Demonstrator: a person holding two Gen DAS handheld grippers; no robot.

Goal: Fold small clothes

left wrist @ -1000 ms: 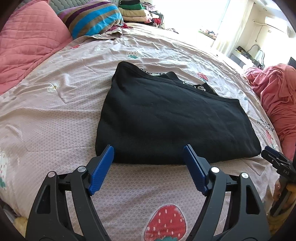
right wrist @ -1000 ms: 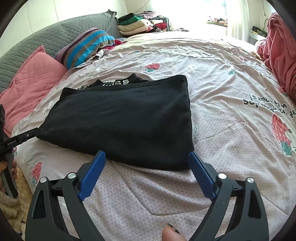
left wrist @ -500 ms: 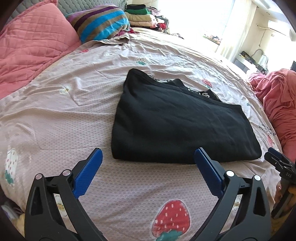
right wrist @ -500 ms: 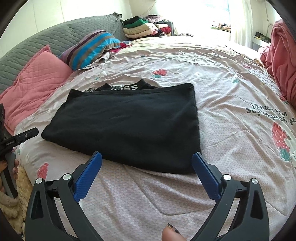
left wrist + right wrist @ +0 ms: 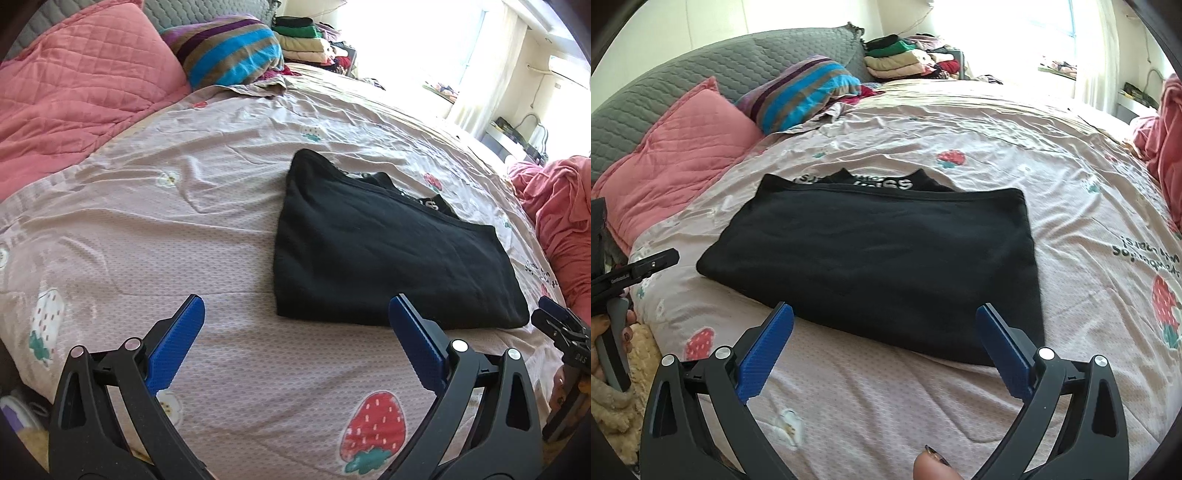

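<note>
Folded black garment [image 5: 879, 258] flat on bed [image 5: 960, 398], just ahead of right hand-held gripper [image 5: 884, 336], ahead-right of left hand-held gripper [image 5: 295, 325]. Both spread wide, holding nothing.

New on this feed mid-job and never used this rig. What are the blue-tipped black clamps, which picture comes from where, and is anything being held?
No robot arm here: a person holds a two-finger gripper in each hand, each carrying a fisheye camera that looks forward along its fingers. One picture is the left gripper view, the other the right gripper view. Both are open and hold nothing. On the strawberry-print bedsheet lies a folded black garment with white lettering on the layer peeking out at its far edge. The left gripper points at bare sheet beside the garment's corner; the right faces its near edge. Pillows and stacked clothes sit at the far end.
</note>
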